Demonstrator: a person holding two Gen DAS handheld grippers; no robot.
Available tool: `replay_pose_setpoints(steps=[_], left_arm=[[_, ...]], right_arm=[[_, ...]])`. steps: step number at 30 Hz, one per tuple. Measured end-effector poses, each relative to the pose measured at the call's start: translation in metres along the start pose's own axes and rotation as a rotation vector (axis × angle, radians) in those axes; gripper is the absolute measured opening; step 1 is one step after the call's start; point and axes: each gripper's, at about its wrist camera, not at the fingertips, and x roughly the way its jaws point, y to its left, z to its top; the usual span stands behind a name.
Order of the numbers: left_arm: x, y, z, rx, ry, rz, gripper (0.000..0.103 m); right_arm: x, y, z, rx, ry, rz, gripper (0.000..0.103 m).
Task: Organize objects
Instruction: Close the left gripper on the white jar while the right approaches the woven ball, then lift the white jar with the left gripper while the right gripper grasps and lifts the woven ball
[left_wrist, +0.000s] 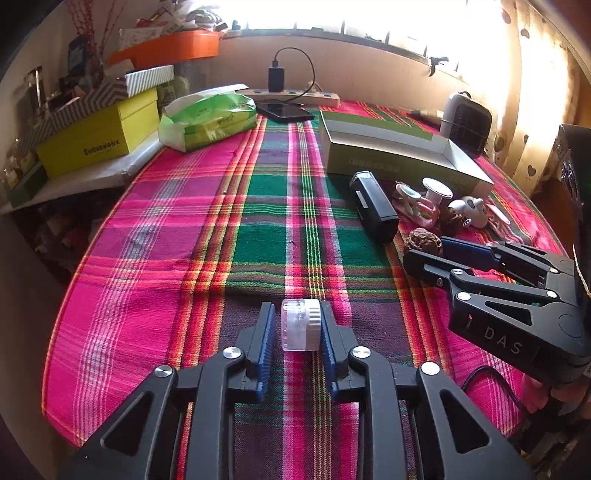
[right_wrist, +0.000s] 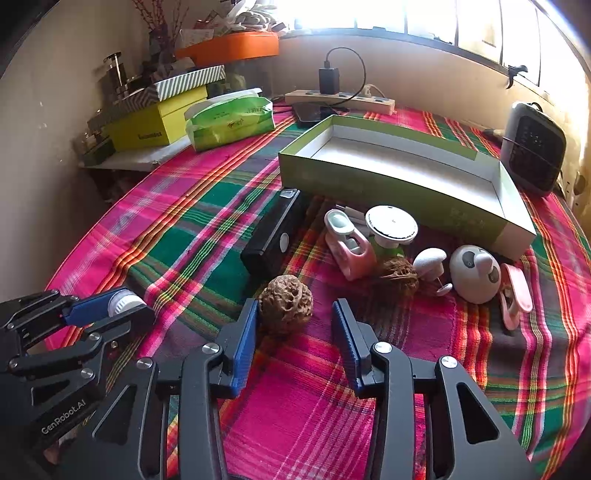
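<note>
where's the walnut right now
In the right wrist view the walnut sits on the plaid cloth against the right gripper's left finger, just in front of the black case.

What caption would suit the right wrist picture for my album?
Right gripper straddles a wrinkled walnut on the plaid tablecloth, with small toys and an empty green box beyond.

Both grippers point down at a slant, side by side: left gripper (left_wrist: 297, 325) narrowly parted, right gripper (right_wrist: 294, 325) wider (blue pads on both).
</note>
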Motion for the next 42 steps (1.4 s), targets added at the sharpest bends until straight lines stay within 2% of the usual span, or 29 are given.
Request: replay_pose_setpoints(steps=[8,29,42], left_arm=[[0.000,0.000,0.000,0.001,-0.002,0.000,0.017],[-0.002,-0.013,0.013,0.055,-0.032,0.000,0.017],[0.001,-0.032,0.033,0.094,-0.062,-0.032,0.017]], right_arm=[[-0.001,0.001,-0.001,0.001,-0.004,0.006,0.031],[-0.009,-0.005,-0.001,0.020,-0.026,-0.002,0.031],[-0.027,-0.019,0.006,0.051,-0.068,-0.022,0.031]])
